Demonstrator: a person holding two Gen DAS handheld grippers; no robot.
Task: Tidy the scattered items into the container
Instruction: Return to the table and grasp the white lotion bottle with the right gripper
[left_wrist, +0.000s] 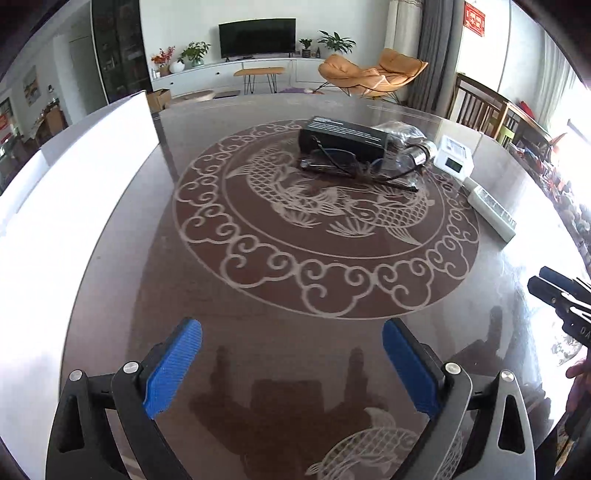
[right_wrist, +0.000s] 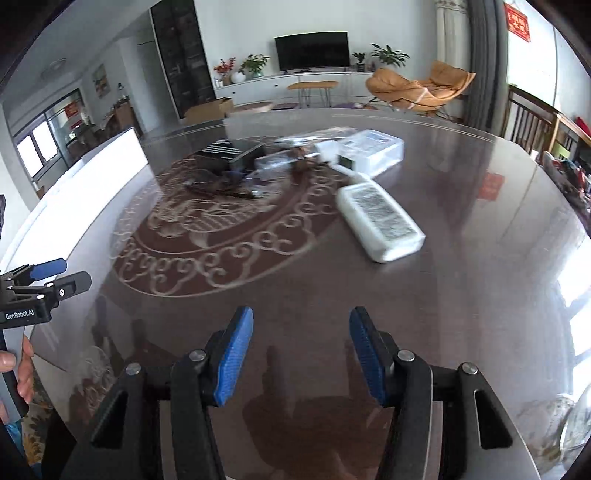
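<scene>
A pile of scattered items lies at the far side of the round table (left_wrist: 258, 325): a black box (left_wrist: 343, 136), a pair of glasses (left_wrist: 354, 166), a clear plastic bag with a metal part (left_wrist: 413, 151), a small white device (left_wrist: 454, 157) and a long white wrapped item (left_wrist: 491, 212). A white container (left_wrist: 92, 177) stands at the table's left. My left gripper (left_wrist: 291, 328) hangs open over the near table, nothing between its blue pads. My right gripper (right_wrist: 301, 317) is open and empty too, with the long white item (right_wrist: 380, 225) ahead to its right and the black box (right_wrist: 229, 153) farther off.
The other gripper shows at each view's edge: the right gripper (left_wrist: 541, 280) and the left gripper (right_wrist: 68, 275), held by a hand (right_wrist: 22, 365). Wooden chairs (left_wrist: 480, 107) stand behind the table at the right. A glossy fish pattern (left_wrist: 325, 218) covers the table's middle.
</scene>
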